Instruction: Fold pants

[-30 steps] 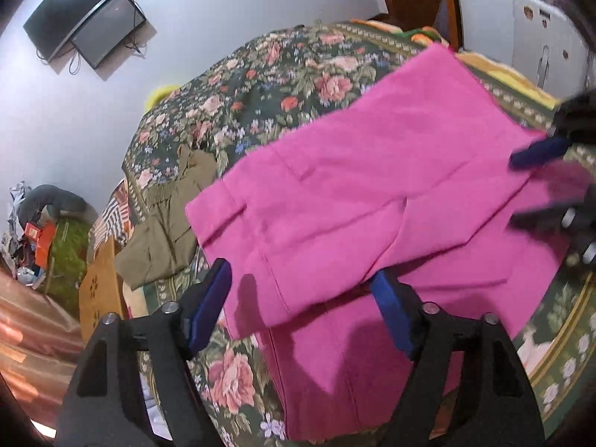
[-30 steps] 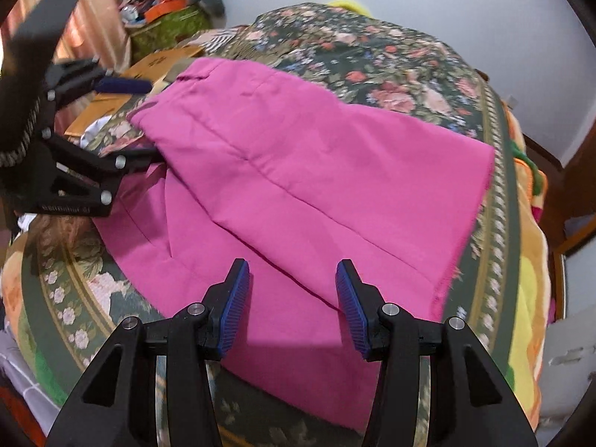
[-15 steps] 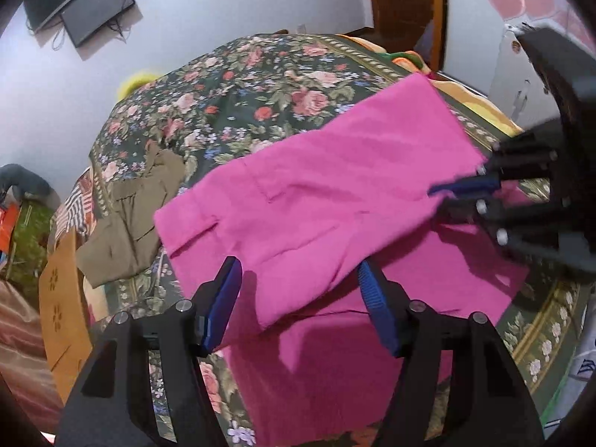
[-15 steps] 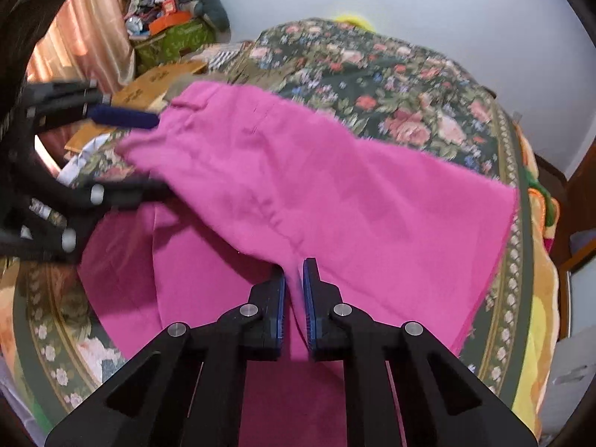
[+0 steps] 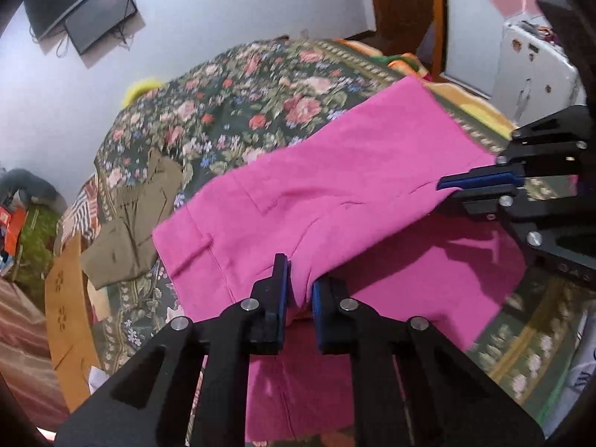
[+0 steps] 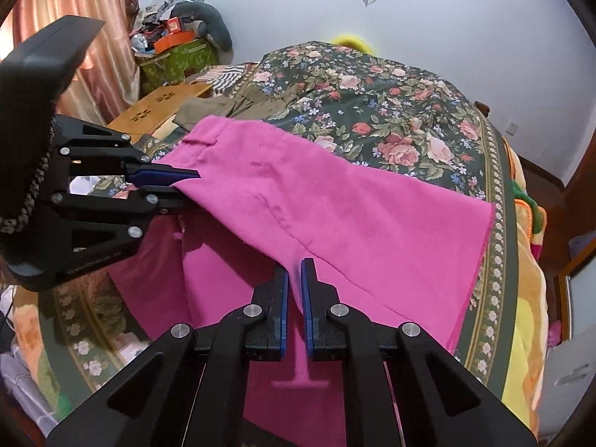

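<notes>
Bright pink pants (image 5: 335, 186) lie on a floral bedspread (image 5: 231, 97), folded over themselves, with the upper layer lifted along its near edge. My left gripper (image 5: 298, 290) is shut on that edge near the waistband end. My right gripper (image 6: 294, 283) is shut on the same edge nearer the leg hem. The pants (image 6: 316, 201) hang taut between both grippers above the lower layer. The right gripper also shows in the left wrist view (image 5: 476, 186), and the left gripper in the right wrist view (image 6: 175, 186).
Olive-brown trousers (image 5: 126, 219) lie on the bedspread beyond the waistband. A wooden board (image 6: 160, 106) and a cluttered green box (image 6: 175, 56) stand beside the bed. A white cabinet (image 5: 532, 70) and a door frame (image 5: 402, 7) are at the other side.
Both grippers were open over the pants a second ago. The right one shut on the fabric first, then the left. The upper layer's edge is now raised off the lower layer.
</notes>
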Action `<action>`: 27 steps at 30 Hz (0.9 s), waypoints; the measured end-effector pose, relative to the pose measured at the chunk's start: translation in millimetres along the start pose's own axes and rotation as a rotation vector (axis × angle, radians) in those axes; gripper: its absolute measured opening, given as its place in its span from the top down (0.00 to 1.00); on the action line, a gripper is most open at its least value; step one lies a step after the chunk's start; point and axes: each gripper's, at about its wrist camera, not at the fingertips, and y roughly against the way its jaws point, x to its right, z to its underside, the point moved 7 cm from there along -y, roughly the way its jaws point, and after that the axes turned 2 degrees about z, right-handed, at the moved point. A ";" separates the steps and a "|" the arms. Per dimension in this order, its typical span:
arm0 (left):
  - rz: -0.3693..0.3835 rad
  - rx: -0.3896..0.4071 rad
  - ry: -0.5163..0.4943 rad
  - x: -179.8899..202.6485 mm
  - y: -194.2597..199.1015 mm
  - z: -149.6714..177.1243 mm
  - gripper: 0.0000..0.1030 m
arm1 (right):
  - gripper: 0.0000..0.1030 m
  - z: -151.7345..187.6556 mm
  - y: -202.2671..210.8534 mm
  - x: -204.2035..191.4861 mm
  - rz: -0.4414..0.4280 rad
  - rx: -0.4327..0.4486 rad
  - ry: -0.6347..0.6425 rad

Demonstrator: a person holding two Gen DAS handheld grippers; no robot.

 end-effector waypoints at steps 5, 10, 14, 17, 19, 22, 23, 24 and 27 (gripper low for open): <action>0.018 0.018 -0.003 12.2 17.3 8.2 0.89 | 0.95 7.3 14.6 -3.7 -0.013 0.003 -0.003; 0.038 0.007 0.017 19.3 22.6 21.4 0.89 | 0.95 20.4 23.1 -14.1 -0.020 -0.010 0.009; 0.043 -0.009 0.013 25.9 22.4 32.1 0.89 | 0.95 31.5 22.4 -20.3 -0.027 -0.030 0.011; 0.051 -0.024 0.021 29.0 20.1 39.7 0.89 | 0.95 40.1 17.4 -21.9 -0.039 -0.056 -0.005; 0.057 -0.031 0.028 30.0 19.6 43.2 0.89 | 0.94 44.8 14.9 -23.6 -0.043 -0.071 -0.015; 0.066 -0.022 0.039 29.8 24.0 46.0 0.88 | 0.94 50.8 14.6 -25.9 -0.054 -0.084 -0.025; 0.069 -0.021 0.040 29.8 25.5 46.9 0.86 | 0.94 52.4 14.6 -26.2 -0.058 -0.088 -0.028; 0.070 -0.020 0.041 30.0 26.8 47.6 0.85 | 0.94 54.0 15.6 -26.9 -0.062 -0.091 -0.032; 0.080 -0.027 0.062 27.2 32.3 52.4 0.78 | 0.94 57.3 17.8 -24.8 -0.066 -0.107 -0.055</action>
